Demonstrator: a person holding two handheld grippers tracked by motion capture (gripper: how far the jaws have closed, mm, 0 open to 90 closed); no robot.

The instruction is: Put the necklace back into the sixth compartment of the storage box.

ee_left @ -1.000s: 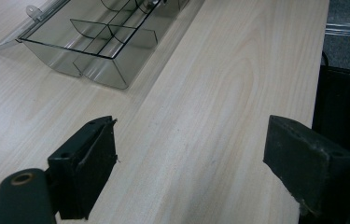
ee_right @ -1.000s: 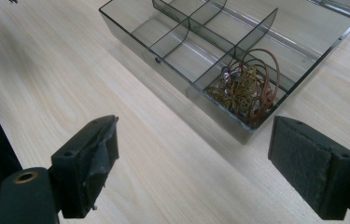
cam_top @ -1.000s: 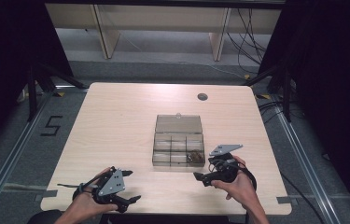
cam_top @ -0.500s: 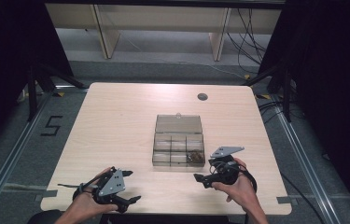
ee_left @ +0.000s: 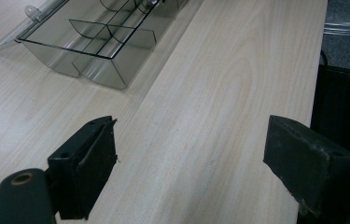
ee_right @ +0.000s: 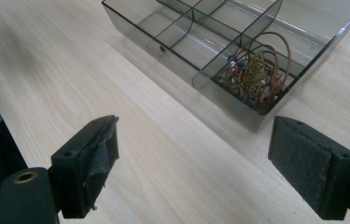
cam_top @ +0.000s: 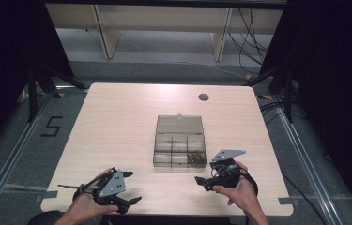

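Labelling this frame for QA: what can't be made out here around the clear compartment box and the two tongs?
- Tangled brown and gold jewellery in the smoky clear plastic compartment box: in the high view too small, in the right gripper view too knotted to count pieces.
- Box's far end, lid included: cut by the top edge in both gripper views.
- Small dark round thing on the pale wooden table: too small to identify.
- Left tongs: partly hidden by the grey plate and hand.

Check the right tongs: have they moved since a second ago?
Yes. The right tongs have drawn back slightly toward the table's near edge, away from the clear divided box, which stayed put.
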